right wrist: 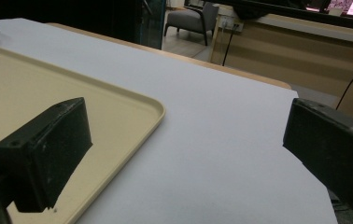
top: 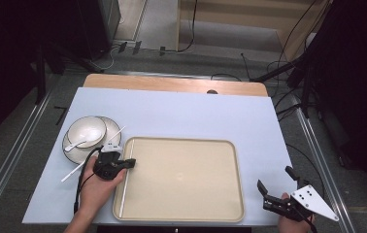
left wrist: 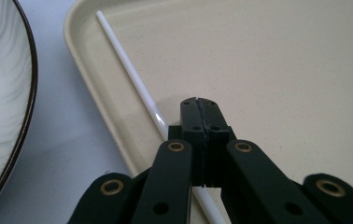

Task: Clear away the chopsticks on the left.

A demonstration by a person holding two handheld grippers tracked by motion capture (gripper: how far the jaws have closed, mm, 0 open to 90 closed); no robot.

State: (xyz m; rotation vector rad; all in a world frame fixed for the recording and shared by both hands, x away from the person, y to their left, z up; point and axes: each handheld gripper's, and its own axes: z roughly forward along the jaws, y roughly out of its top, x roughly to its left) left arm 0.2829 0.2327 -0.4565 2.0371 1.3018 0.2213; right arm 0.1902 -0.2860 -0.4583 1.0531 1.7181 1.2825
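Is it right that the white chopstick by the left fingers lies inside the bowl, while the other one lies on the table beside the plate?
Not quite. The white chopstick by the left fingers lies inside the beige tray, along its edge, not in the bowl; the left gripper view shows it. The other chopstick does lie on the table beside the plate.

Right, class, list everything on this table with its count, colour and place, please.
Tray: one, beige, middle of the table.
Plate: one, white with a dark rim, left of the tray.
Bowl: one, white, on the plate.
Spoon: one, white, in the bowl.
Tray chopstick: one, white, along the tray's left edge.
Table chopstick: one, white, slanted beside the plate.
Table: one, white-covered.
Left gripper: black, shut, over the tray chopstick.
Right gripper: black, open, right of the tray.
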